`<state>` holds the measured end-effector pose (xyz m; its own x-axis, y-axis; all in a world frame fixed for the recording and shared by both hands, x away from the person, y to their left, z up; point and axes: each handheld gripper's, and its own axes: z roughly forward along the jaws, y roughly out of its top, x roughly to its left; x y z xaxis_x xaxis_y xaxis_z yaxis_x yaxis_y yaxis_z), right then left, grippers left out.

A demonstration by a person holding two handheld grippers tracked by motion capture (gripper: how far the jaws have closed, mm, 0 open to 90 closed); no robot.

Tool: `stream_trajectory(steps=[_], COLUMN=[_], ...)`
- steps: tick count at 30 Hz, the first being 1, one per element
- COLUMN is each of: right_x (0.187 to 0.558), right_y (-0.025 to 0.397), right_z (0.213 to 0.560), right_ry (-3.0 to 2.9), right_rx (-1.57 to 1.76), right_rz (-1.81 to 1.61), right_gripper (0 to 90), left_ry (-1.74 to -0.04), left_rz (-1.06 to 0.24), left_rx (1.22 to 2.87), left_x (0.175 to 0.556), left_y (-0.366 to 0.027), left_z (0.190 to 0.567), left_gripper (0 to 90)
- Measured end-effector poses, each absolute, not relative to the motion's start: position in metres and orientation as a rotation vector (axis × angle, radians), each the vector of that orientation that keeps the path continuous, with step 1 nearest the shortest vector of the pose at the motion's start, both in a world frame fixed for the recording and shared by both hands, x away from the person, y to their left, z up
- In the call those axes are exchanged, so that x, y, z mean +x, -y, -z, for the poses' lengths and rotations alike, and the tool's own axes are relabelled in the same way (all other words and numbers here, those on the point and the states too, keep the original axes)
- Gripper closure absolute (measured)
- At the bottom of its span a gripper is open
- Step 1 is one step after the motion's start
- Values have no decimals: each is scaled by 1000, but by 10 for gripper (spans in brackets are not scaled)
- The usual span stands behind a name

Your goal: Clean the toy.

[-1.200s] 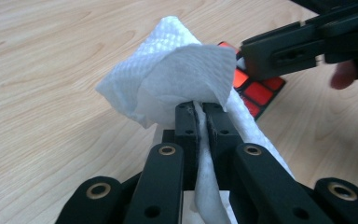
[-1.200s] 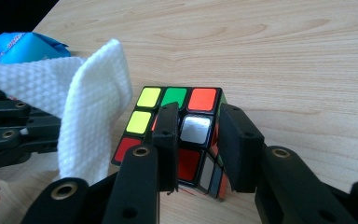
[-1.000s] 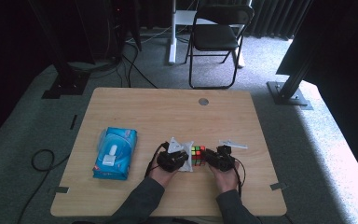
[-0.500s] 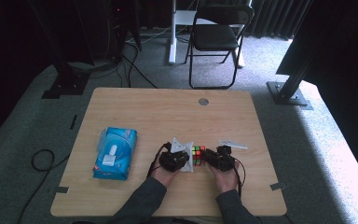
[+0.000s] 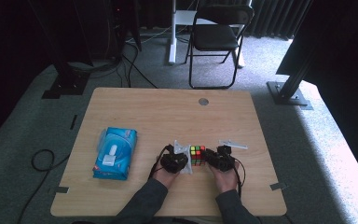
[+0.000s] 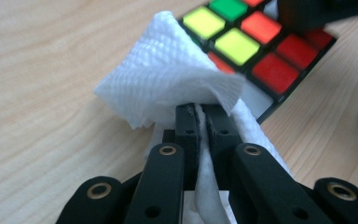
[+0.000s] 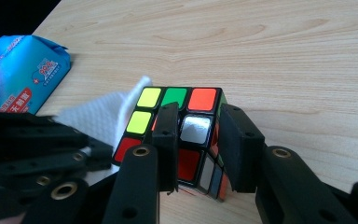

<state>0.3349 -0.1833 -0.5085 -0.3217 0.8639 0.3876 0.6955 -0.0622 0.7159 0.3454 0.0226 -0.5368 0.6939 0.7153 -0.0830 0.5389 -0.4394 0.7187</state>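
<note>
Between the person's two hands, near the front edge of the table (image 5: 149, 112), the left gripper (image 6: 199, 108) has its jaws pressed together on a white tissue (image 6: 168, 74). In the left gripper view the sheet is pinched right at the jaw tips; one fold bulges up and forward over them, and another strip hangs down between the black arms. The bulging fold lies against the side of a puzzle cube (image 6: 256, 46), touching it where the yellow and red tiles meet the cube's edge.

The right gripper (image 7: 198, 116) comes at the same cube from the other side. In the right gripper view its jaws stand a little apart with a corner of the cube (image 7: 186, 130) between them: one jaw lies over the top face beside the yellow tiles, the other against the side face. Whether both pads actually press on the cube I cannot tell. The cube's top shows yellow, green, orange, white and red tiles, and it sits on the wood.

From the high view, the left gripper (image 5: 175, 161) and right gripper (image 5: 220, 157) flank the cube (image 5: 197, 155) closely, with the tissue (image 5: 181, 149) just left of it. A blue pack of wipes (image 5: 115, 153) lies flat well apart to the left. A small pale strip (image 5: 233, 144) lies on the table just beyond the right gripper. A round grommet (image 5: 203, 101) sits near the table's far edge, and a black folding chair (image 5: 216, 37) stands on the floor beyond.
</note>
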Motion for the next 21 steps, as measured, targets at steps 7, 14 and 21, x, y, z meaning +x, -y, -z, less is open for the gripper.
stream_trajectory(steps=[7, 14, 21], right_x=[335, 335, 336], right_y=[183, 183, 185], right_z=[509, 509, 509], right_ry=[-2011, -2008, -2012], right_rx=[1706, 1706, 1716], right_rz=[-1330, -1334, -1349], right_gripper=[692, 691, 685], left_ry=[-951, -949, -951], left_rz=[-301, -305, -309], left_rx=[2155, 2147, 2140], left_x=[346, 345, 344], left_y=[-22, -22, -25], left_z=[541, 542, 541], left_gripper=[861, 856, 855])
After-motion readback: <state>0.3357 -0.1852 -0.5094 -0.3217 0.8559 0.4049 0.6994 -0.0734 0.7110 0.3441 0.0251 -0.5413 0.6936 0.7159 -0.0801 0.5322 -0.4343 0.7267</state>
